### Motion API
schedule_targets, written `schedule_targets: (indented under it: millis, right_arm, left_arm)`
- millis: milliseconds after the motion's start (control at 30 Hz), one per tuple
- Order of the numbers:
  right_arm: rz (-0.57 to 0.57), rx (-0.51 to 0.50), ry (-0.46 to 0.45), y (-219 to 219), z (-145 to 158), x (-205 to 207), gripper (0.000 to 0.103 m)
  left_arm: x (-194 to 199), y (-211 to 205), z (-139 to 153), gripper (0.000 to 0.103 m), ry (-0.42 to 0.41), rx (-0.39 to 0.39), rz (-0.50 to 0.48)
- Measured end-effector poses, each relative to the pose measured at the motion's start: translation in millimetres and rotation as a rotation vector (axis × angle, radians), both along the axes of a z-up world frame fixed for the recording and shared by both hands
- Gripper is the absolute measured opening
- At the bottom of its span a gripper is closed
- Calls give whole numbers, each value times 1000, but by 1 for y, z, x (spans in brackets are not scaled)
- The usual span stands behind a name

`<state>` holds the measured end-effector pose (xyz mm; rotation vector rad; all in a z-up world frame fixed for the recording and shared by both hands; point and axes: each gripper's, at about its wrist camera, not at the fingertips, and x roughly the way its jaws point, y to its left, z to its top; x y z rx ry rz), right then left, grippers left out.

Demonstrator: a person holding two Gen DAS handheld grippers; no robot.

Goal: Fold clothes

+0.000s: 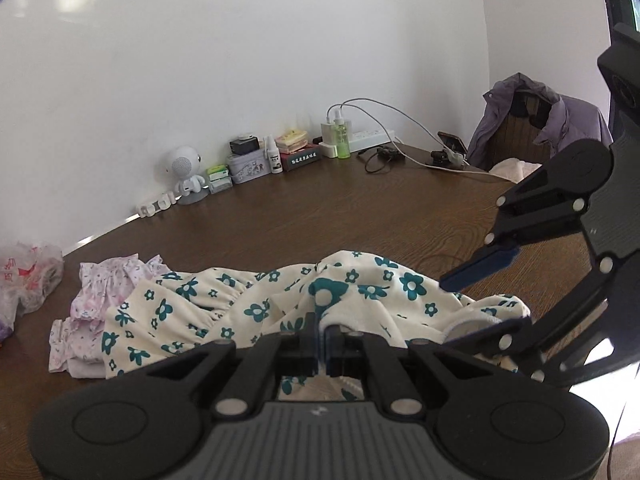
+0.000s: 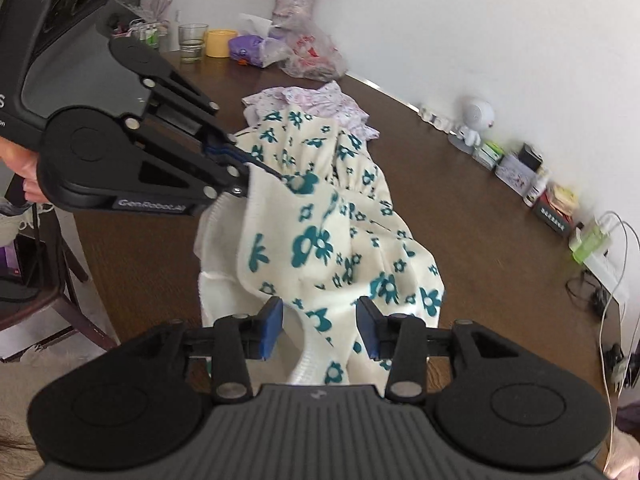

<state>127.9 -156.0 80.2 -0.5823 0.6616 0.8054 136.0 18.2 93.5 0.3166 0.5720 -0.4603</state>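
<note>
on the brown wooden table (image 1: 320, 208), reading the left wrist view from its left edge, a crumpled plastic bag (image 1: 28, 276) with red print lies by the wall, and next to it a pink-patterned garment (image 1: 96, 300) sits partly under the cream dress with teal flowers (image 1: 224, 312). the dress is bunched in a heap across the near part of the table. the left gripper (image 1: 322, 340) has its jaws pressed together on a raised fold of the dress, the cloth pinched between the two pads. farther back along the wall stand a small white robot figure (image 1: 188, 174), a tin box (image 1: 248, 166), a green bottle (image 1: 342, 136) and a white power strip (image 1: 368, 138) with cables. a purple jacket (image 1: 540, 116) hangs over a chair at the far right, and the right gripper (image 1: 480, 304) reaches in from that side, its blue pads spread apart over the hem.

across the right wrist view, the left gripper (image 2: 240, 168) comes in from the upper left, shut on an edge of the dress (image 2: 320, 220), which is lifted there and drapes down towards the camera. a glass (image 2: 192, 42) and a yellow cup (image 2: 219, 42) stand at the table's far end, beside a vase of flowers (image 2: 292, 4). the right gripper (image 2: 320, 328) stands wide open, with dress fabric lying between its blue pads (image 2: 270, 328); neither pad presses on the cloth.
</note>
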Motion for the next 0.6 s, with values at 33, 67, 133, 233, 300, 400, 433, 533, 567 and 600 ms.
schedule_targets:
  millis: [33, 67, 133, 233, 300, 400, 433, 533, 567, 600]
  right_arm:
    - [15, -1, 1, 5, -1, -2, 42]
    - [31, -1, 7, 10, -2, -2, 42]
    - [50, -3, 15, 19, -6, -3, 43]
    - [59, -31, -5, 30, -12, -3, 42]
    - [61, -45, -2, 35, -17, -1, 28]
    - [20, -17, 42, 33, -18, 9, 2]
    - [-6, 8, 48, 30, -16, 13, 2]
    - [-105, 142, 85, 15, -4, 30, 2]
    - [-129, 191, 99, 10, 1, 35, 2]
    - [-150, 241, 114, 5, 5, 39, 2]
  left_arm:
    - [-1, 0, 2, 2, -4, -6, -2]
    - [-3, 0, 4, 2, -8, -13, -3]
    - [-5, 1, 6, 2, -10, -25, -10]
    - [-10, 4, 5, 3, -11, -34, -16]
    - [-12, 8, 3, 3, -7, -45, -11]
    - [-16, 17, -3, 6, 4, -63, 17]
    - [-18, 19, -6, 9, 6, -68, 33]
    - [-26, 24, -18, 17, 19, -100, 86]
    - [-28, 25, -22, 19, 28, -124, 99]
    - [-31, 26, -26, 24, 36, -149, 111]
